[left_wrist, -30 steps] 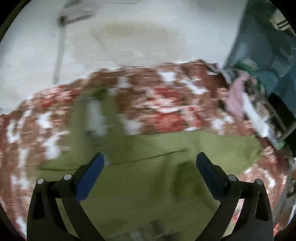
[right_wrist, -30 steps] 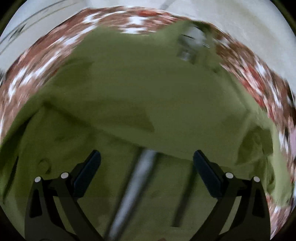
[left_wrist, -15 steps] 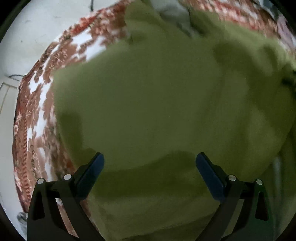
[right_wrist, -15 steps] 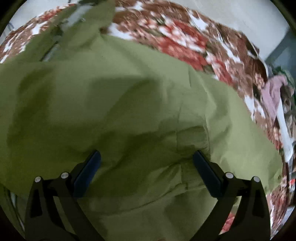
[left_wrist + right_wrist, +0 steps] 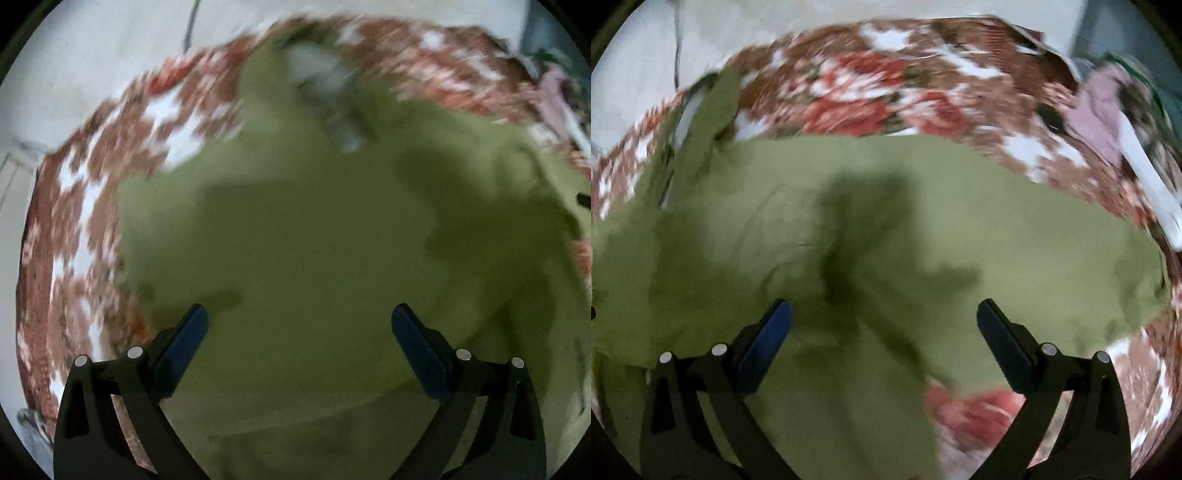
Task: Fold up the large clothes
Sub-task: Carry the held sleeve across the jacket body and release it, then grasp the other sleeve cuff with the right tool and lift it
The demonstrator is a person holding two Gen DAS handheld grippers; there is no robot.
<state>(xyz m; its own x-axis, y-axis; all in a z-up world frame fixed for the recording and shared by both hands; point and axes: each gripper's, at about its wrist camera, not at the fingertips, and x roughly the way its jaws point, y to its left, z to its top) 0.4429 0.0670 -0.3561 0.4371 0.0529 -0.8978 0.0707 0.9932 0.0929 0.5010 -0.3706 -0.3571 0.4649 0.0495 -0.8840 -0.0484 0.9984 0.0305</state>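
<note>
A large olive-green garment (image 5: 314, 240) lies spread on a bed with a red, brown and white floral cover (image 5: 92, 184). In the left wrist view my left gripper (image 5: 299, 321) is open and empty, hovering over the middle of the green cloth. In the right wrist view the same garment (image 5: 923, 229) fills the middle. My right gripper (image 5: 884, 317) is open and empty above it, near its lower right edge. A narrow part of the garment (image 5: 709, 110) runs up to the far left. Both views are motion-blurred.
A pale wall (image 5: 92, 48) stands behind the bed. A pile of pink and white clothes (image 5: 1108, 118) lies at the bed's far right. A small black object (image 5: 1051, 116) lies on the cover near that pile. Bare floral cover (image 5: 979, 406) shows by the right gripper.
Both grippers have swung over the garment and stayed open. The left view has pulled back a little, showing more bed cover. The right view has moved toward the garment's right edge.
</note>
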